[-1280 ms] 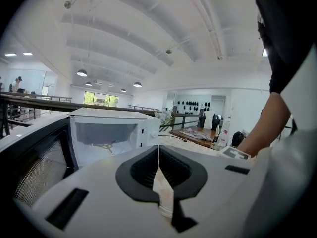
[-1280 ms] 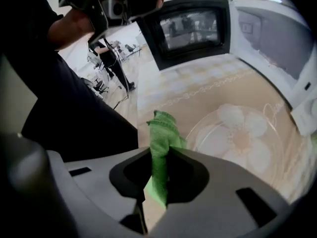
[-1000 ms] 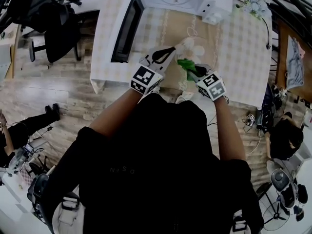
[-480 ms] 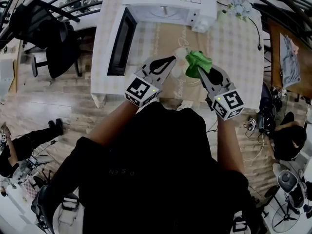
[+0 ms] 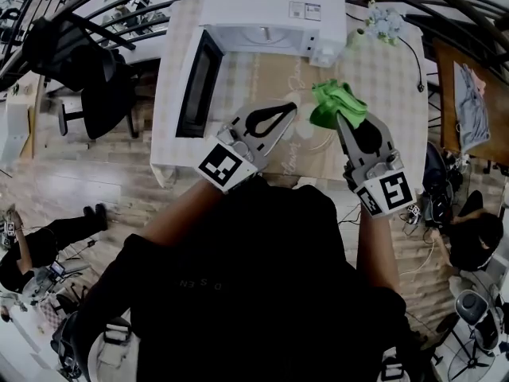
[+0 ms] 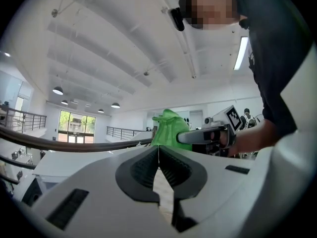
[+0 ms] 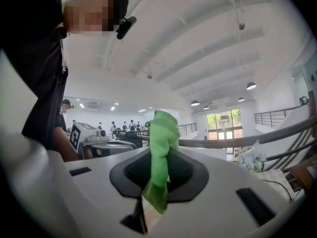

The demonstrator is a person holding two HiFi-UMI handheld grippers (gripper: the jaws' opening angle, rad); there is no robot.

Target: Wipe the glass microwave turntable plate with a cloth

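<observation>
Shifted since a second ago: the right gripper (image 5: 340, 122) (image 7: 157, 157) and its bright green cloth (image 5: 337, 104) (image 7: 160, 130) are now carried out toward the table's right edge, and the left gripper (image 5: 288, 111) (image 6: 157, 150) is raised slightly.

- Left gripper: jaws are drawn together to a hairline gap. They are judged to be pinching the rim of the clear round glass turntable plate (image 5: 308, 134) (image 6: 74, 146), which is seen edge-on as a dark curved band.
- Right gripper: jaws are clamped on the cloth. A bunch is left standing above the tips and a short tail hangs below.
- Plate is held in the air over the middle of the beige checked table (image 5: 382, 78), in front of the white microwave oven (image 5: 274, 6) at the far edge, whose door is swung open.
- Cloth is seen beside the plate's right side; contact cannot be confirmed.

Risks:
- Plate is gripped at one rim point only. If wiping pressure is applied far from the pinch, the glass could be levered out and dropped on the table.
- Smooth glass gives low friction, so slip is likely under sideways strokes.
- Cloth could be dragged out of the jaws if it is snagged on the rim.
</observation>
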